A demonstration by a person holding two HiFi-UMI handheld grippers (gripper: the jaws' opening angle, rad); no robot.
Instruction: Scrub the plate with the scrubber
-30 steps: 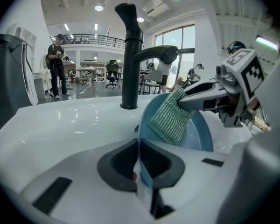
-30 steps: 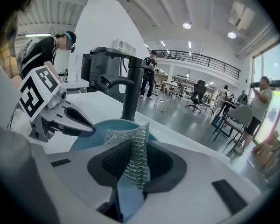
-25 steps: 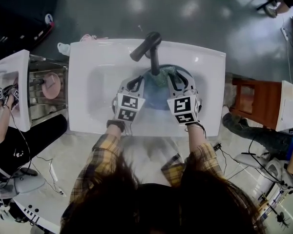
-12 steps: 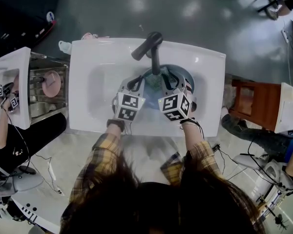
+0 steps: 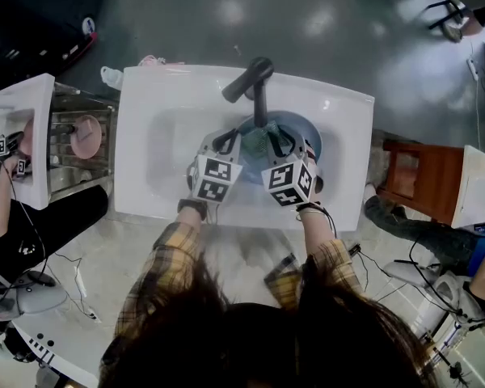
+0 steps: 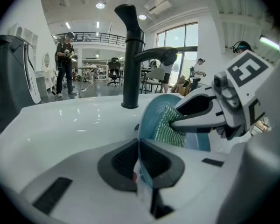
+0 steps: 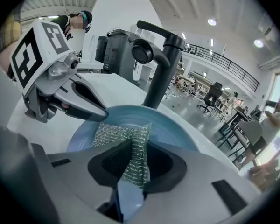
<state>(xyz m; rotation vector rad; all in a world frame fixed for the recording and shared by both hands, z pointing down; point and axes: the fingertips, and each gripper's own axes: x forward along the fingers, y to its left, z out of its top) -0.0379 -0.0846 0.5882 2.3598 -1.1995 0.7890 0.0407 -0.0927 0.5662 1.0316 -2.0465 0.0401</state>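
The plate (image 5: 301, 129) stands tilted in the sink (image 5: 141, 144), just before the faucet (image 5: 257, 87) at the back rim. Its left edge sits between the jaws of the left gripper (image 6: 141, 158). To the right, the right gripper (image 7: 130, 164) holds the scrubber (image 7: 114, 136) between its jaws, against the plate's face.

In the head view, the left gripper (image 5: 226, 140) and right gripper (image 5: 281, 142) cover the plate's (image 5: 303, 128) near half. The scrubber's (image 7: 113, 136) lower end disappears between the right fingers (image 7: 105, 162). The plate's clamped rim disappears between the left fingers (image 6: 121, 162).
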